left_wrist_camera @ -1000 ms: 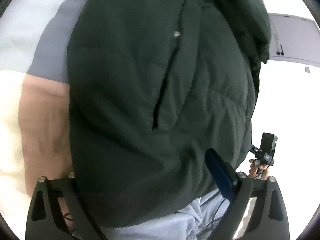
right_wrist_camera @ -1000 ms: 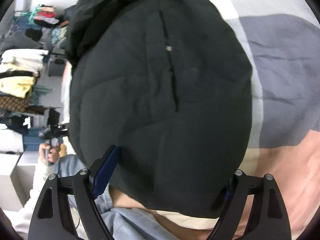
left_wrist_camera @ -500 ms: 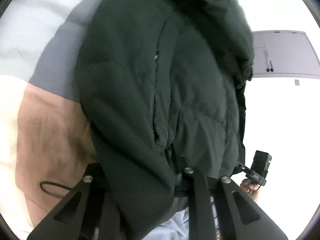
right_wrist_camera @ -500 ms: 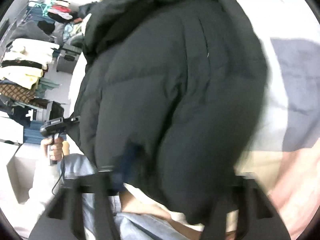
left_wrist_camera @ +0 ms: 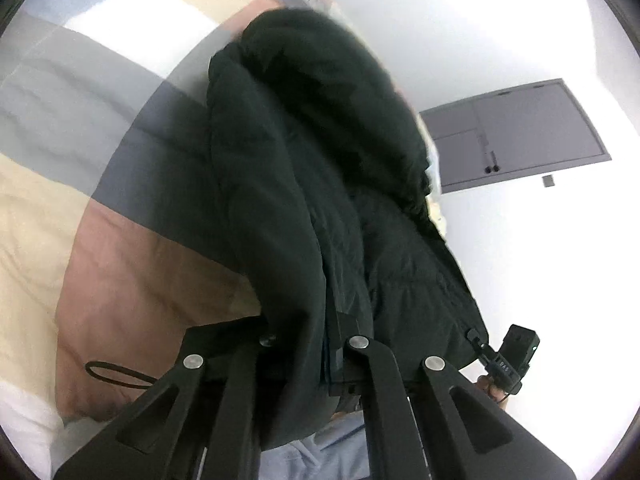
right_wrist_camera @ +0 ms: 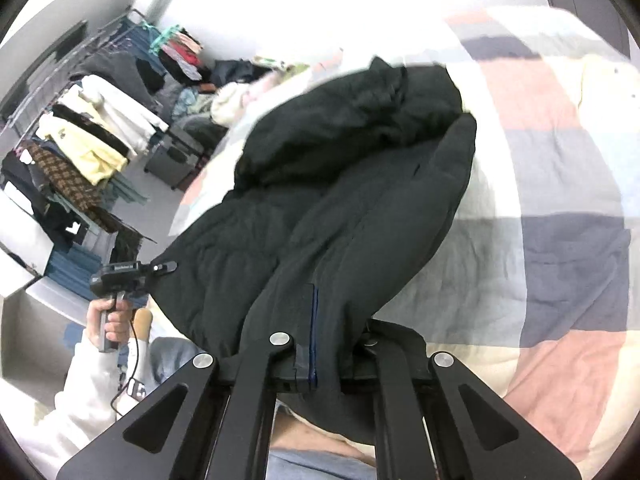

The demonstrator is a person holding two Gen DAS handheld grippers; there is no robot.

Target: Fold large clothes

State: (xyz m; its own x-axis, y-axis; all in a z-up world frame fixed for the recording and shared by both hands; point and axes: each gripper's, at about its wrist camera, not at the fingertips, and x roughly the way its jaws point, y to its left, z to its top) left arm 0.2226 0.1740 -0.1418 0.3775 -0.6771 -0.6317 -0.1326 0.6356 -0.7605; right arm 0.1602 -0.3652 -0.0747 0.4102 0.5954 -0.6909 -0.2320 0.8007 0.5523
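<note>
A dark green puffer jacket (left_wrist_camera: pixel 304 184) lies across a patchwork bed cover. My left gripper (left_wrist_camera: pixel 308 340) is shut on the jacket's near hem and lifts it, so the fabric drapes over the fingers. In the right wrist view the same jacket (right_wrist_camera: pixel 352 184) stretches away toward its hood. My right gripper (right_wrist_camera: pixel 320 344) is shut on the hem too, with padded cloth bunched between its jaws. The other gripper shows at the left of the right wrist view (right_wrist_camera: pixel 132 272), gripping the hem's far corner.
The bed cover (right_wrist_camera: pixel 560 200) has pink, cream and grey-blue squares. A clothes rack (right_wrist_camera: pixel 80 136) with hanging garments stands beyond the bed's left side. A grey wall panel (left_wrist_camera: pixel 520 132) is on the white wall. A black cable loop (left_wrist_camera: pixel 116 376) lies on the cover.
Both grippers closed on the jacket's near hem and raised it. The jacket, flat before, now rises in a fold and the view tilts up toward the bed's far end.
</note>
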